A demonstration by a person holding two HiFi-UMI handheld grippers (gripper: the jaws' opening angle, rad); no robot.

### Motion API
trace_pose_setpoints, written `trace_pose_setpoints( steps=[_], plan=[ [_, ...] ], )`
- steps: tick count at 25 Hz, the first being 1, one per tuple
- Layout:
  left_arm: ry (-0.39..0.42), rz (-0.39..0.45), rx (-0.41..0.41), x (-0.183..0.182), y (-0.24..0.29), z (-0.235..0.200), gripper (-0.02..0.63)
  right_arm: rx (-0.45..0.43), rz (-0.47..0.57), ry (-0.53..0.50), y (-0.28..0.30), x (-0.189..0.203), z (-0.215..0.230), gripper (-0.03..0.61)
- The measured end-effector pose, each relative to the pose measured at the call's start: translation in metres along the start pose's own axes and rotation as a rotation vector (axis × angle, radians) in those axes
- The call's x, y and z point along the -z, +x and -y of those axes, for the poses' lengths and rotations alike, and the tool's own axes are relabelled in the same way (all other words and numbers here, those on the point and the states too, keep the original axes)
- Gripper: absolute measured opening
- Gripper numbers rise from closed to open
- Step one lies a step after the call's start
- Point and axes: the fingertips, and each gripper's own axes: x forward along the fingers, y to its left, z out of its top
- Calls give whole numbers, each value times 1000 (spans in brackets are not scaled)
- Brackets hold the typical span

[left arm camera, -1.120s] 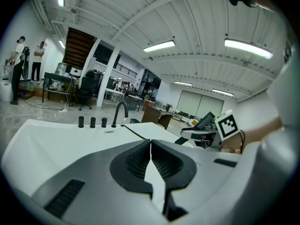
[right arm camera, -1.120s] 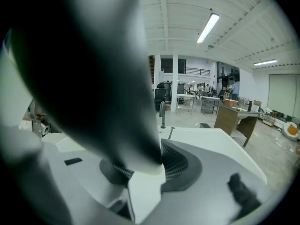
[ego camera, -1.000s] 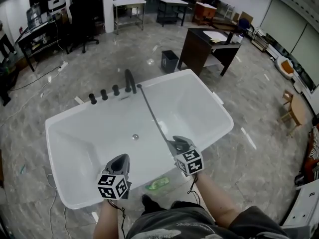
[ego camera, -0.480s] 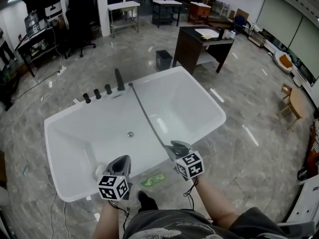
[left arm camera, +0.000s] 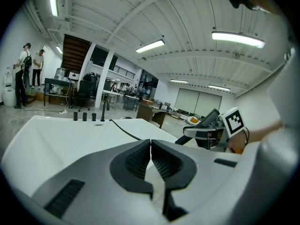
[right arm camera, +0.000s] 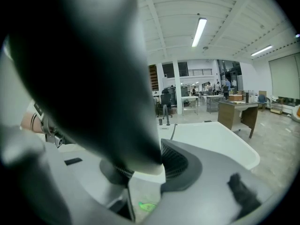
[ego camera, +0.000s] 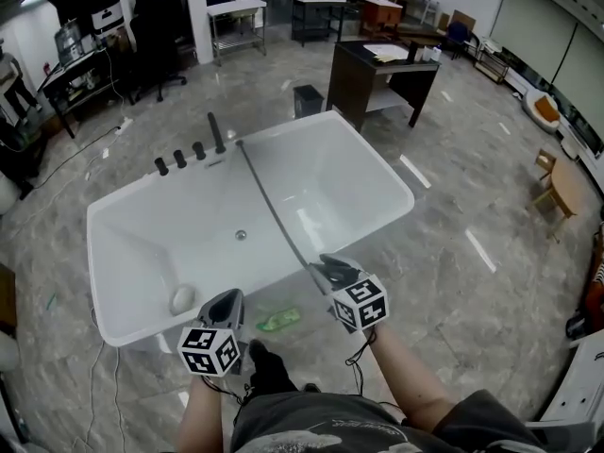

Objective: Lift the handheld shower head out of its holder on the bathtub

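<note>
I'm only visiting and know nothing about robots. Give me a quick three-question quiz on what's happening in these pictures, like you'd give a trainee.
1. True or false: the shower head sits in its holder on the bathtub.
2. Which gripper's jaws are clamped on the shower head? A: left. B: right. C: neither.
3. How many short dark knobs stand on the tub's rim beside the tall spout?

Key: 1 false, it is lifted out and its hose is stretched across the tub. 2 B, the right gripper. 3 three.
</note>
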Motion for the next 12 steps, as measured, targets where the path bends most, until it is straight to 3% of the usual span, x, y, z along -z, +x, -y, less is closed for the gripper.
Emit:
trace_pose_setpoints(
  steps=[12],
  plan=[
    [9,-8,-48,34,-58,64,15,-41,-26,21,-105,55,-26,129]
  ],
)
